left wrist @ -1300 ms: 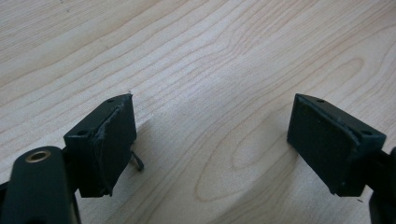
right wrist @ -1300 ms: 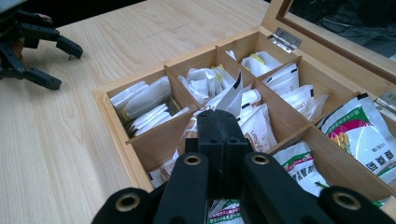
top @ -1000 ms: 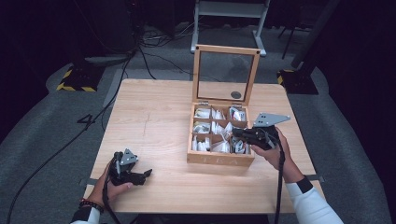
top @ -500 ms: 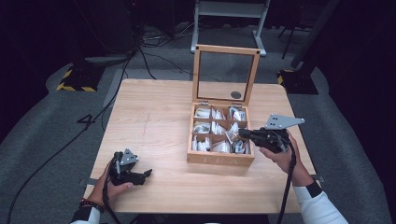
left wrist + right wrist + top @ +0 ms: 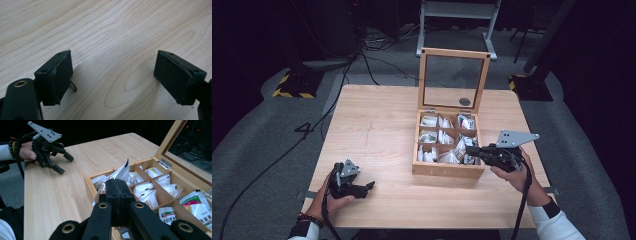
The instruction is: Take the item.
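A wooden compartment box (image 5: pixel 447 170) stands right of the table's centre, glass lid (image 5: pixel 455 52) upright. Its cells hold several white sachets (image 5: pixel 439 137). My right gripper (image 5: pixel 470 149) hovers over the box's front right cells, jaws pressed together on the lower edge of a white sachet (image 5: pixel 123 170) that sticks up past their tips. In the right gripper view the gripper (image 5: pixel 120 181) points across the box (image 5: pixel 90 185) toward the other hand. My left gripper (image 5: pixel 365 188) rests on the table near the front left corner, open, with bare wood between its pads (image 5: pixel 59 76).
The table (image 5: pixel 377 125) has free wood left of the box. A black disc (image 5: pixel 464 101) lies behind the box at the lid's foot. Cables and stand feet lie on the grey floor beyond the table.
My right gripper has drawn back to the right and risen a little over the box's front right cells. The left hand and its gripper have kept still.
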{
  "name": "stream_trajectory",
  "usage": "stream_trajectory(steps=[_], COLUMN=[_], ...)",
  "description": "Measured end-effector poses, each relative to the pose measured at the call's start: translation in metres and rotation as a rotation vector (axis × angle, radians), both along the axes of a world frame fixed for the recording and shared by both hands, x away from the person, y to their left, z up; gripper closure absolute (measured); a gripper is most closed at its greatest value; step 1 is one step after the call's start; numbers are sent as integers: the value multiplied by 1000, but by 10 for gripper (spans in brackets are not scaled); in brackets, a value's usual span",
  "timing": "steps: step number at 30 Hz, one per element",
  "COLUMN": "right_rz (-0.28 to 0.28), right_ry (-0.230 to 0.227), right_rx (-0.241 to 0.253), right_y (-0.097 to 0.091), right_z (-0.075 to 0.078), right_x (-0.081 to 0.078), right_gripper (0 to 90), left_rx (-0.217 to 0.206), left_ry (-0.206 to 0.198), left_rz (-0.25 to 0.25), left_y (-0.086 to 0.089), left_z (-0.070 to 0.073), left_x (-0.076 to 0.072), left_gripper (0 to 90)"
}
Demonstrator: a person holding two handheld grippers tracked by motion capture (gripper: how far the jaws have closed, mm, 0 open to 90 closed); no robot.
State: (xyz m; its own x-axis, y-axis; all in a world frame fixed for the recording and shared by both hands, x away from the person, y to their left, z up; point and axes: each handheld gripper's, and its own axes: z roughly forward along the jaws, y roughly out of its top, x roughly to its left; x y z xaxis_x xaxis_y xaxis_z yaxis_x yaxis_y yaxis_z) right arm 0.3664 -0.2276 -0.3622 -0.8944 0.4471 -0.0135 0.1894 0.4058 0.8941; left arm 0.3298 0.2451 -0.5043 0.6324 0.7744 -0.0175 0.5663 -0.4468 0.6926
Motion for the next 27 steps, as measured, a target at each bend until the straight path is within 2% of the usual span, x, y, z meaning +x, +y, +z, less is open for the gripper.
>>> stream_trajectory(steps=[13,17,24,27], right_rz=[80,105,164,174], right_ry=[13,15,50,60], right_rx=[-30,-55,-131,-146], right_y=[8,11,24,27], right_z=[-12,-18,-42,-47], right_x=[-18,-23,-32,-34], right_gripper=[900,900,900,900], left_rx=[0,-1,-1,0], left_ry=[0,0,0,0], left_rz=[0,0,0,0], left_y=[0,0,0,0], left_z=[0,0,0,0], left_x=[0,0,0,0], left_gripper=[161,161,161,161])
